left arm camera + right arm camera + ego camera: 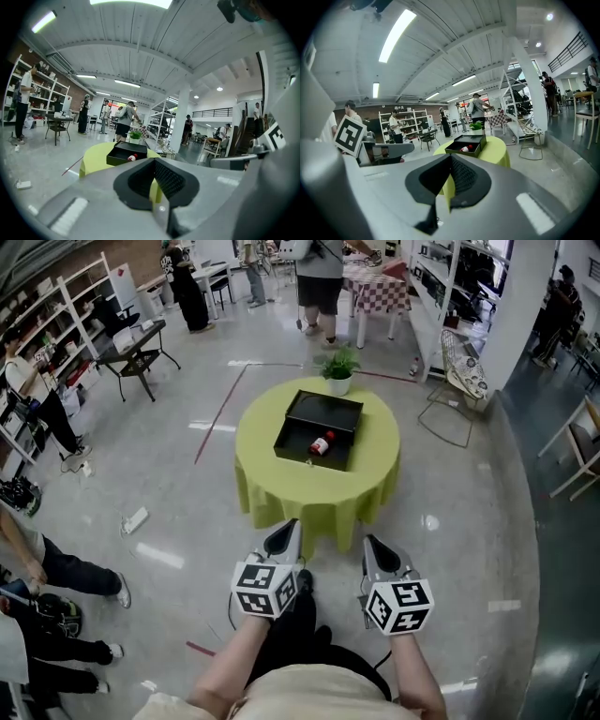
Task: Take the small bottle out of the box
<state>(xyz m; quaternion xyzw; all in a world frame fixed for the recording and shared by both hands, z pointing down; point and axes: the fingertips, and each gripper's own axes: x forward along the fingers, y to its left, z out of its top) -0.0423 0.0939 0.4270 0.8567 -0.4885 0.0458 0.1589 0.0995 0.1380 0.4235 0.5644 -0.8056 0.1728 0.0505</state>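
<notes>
The person stood well back from the round worktop draped in a lime-green cloth [281,486], so nothing had yet been reached for. The left gripper [284,534] and the right gripper [377,549] were held side by side at waist height, both aimed at the worktop. Each had its jaws pressed together with nothing between them, which looked like a carrying posture for the approach, not a readiness to grasp. They would need to spread before either could take anything.

The small bottle with a red cap [322,444] lay on its side inside the shallow black open box [323,398], near the edge closest to the person. The box sat towards the middle of the worktop, and lying flat in an open-topped box, the bottle seemed easy to reach from above. Just behind the box stood a small green potted plant in a white pot [338,372], apparently only decoration.

The room was a large open hall with a glossy grey concrete floor [169,507]. White shelving [58,307] lined the left wall, a wire chair [461,381] stood off to the right, and a table with a checked cloth [380,292] sat at the back. Several people stood about, none near the worktop.
</notes>
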